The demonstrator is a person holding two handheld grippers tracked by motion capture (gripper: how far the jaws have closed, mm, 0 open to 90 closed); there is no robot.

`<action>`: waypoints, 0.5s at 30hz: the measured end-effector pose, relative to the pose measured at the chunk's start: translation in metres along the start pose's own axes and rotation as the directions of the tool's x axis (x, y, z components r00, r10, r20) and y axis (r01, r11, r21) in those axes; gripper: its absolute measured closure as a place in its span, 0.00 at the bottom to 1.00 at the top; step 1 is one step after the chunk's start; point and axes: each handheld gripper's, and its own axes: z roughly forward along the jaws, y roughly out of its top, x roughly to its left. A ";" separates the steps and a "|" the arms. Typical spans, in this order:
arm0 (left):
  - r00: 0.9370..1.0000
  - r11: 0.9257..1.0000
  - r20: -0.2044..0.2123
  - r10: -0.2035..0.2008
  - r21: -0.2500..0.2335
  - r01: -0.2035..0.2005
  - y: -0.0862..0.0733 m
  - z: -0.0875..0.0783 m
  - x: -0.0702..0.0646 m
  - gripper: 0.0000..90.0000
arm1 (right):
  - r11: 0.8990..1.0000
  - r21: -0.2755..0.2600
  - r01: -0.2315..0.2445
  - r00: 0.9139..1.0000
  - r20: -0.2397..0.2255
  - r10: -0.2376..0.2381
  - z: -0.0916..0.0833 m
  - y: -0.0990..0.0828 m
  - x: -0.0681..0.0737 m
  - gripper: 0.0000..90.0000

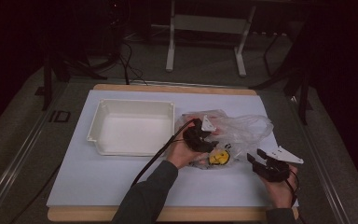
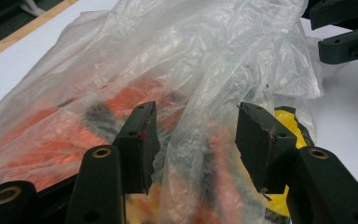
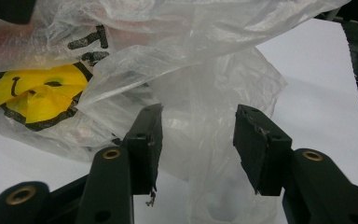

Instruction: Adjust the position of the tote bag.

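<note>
**Bag of packets beside an empty tray**

The clear plastic bag (image 1: 223, 135) lies right of the white tray (image 1: 135, 127), holding orange and yellow packets (image 2: 65, 135). Left gripper (image 1: 204, 140) and right gripper (image 1: 261, 161) gape around its film, pinching nothing.

White tray (image 1: 103, 122) on a white sheet (image 1: 98, 172), wooden table (image 1: 177, 88)
</note>
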 end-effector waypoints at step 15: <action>1.000 0.999 -0.001 0.029 0.024 -0.029 0.002 0.004 -0.004 0.90 | 1.000 0.001 -0.010 1.000 0.006 0.010 -0.001 0.000 -0.004 0.56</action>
